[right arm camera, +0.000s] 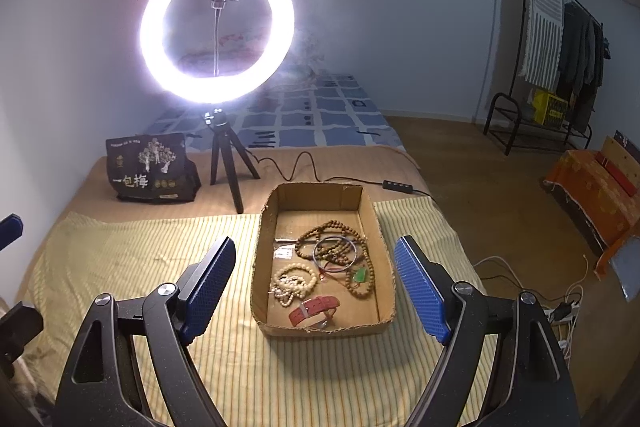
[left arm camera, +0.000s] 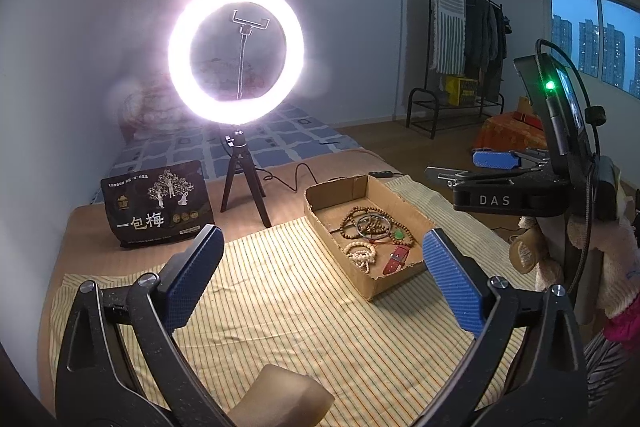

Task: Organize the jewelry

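An open cardboard box [right arm camera: 384,251] [left arm camera: 416,213] lies on a striped cloth. In it lie brown bead strands [right arm camera: 332,231] [left arm camera: 360,217], a dark bangle [right arm camera: 335,251], a white bead bracelet [right arm camera: 294,283] [left arm camera: 360,253], a green pendant [right arm camera: 361,275] and a red watch strap [right arm camera: 314,309] [left arm camera: 396,259]. My right gripper [right arm camera: 316,291] is open and empty, hovering over the near end of the box. My left gripper [left arm camera: 320,275] is open and empty, above the cloth left of the box. The right gripper's body [left arm camera: 512,195] shows at the right of the left wrist view.
A lit ring light on a tripod [right arm camera: 218,27] [left arm camera: 236,53] and a black snack bag [right arm camera: 152,167] [left arm camera: 158,203] stand behind the cloth. Its cable and switch [right arm camera: 396,185] run past the box. A bed, clothes rack [right arm camera: 560,67] and orange bench [right arm camera: 596,187] lie beyond.
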Motion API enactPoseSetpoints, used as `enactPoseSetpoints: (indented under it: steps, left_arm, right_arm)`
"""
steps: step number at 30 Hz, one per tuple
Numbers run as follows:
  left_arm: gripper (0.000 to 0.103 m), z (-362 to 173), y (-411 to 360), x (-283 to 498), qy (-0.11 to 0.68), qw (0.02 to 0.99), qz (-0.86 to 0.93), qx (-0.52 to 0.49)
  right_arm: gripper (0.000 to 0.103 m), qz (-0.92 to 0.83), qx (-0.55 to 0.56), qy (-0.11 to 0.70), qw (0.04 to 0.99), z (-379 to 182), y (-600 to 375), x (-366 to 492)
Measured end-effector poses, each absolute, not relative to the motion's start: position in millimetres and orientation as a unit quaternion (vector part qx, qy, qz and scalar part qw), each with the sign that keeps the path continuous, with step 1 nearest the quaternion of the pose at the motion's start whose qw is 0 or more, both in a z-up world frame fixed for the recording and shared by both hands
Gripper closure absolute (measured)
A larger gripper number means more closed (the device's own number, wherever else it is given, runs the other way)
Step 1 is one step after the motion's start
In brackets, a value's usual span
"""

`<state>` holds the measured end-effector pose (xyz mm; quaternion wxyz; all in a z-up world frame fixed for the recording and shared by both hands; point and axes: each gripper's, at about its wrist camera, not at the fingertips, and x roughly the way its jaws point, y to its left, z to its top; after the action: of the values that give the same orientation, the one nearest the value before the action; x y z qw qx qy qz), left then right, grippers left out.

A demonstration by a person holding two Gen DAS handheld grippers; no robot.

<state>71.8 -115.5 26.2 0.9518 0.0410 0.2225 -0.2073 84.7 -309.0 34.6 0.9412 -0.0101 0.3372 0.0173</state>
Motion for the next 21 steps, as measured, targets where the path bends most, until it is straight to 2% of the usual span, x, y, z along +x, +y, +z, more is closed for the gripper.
enactPoseSetpoints:
  steps: [21]
  left_arm:
    - [0.001, 23.6, -116.8, 74.3, 0.227, 0.952, -0.199, 0.04]
  right_arm:
    - [0.021, 0.012, -0.011, 0.339, 0.941, 31.7, -309.1, 85.5]
